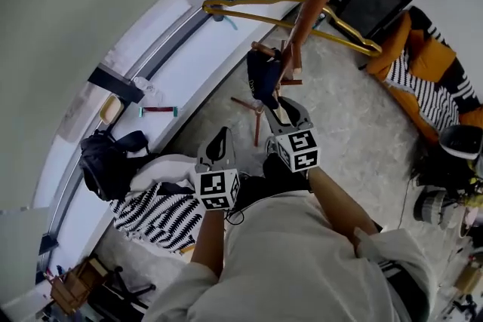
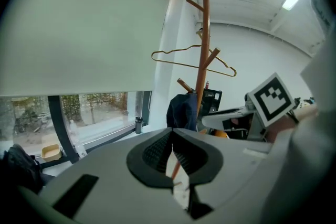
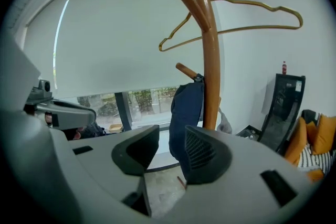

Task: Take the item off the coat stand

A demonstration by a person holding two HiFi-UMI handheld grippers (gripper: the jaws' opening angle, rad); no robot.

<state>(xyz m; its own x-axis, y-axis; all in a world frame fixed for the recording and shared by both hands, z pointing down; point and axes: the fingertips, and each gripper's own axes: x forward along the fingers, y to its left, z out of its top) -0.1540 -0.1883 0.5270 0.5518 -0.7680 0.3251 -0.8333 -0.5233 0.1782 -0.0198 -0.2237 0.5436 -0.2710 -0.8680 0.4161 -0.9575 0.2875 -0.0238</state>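
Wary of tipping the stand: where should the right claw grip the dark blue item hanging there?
Likely high on the dark blue item, just under its peg, from the side away from the pole: it hangs limp off that slanted peg.

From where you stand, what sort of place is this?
Probably a lounge or office corner rather than a workshop. A wooden coat stand holds a dark blue item, a roller blind hangs over a large window, and orange cushions lie off to one side.
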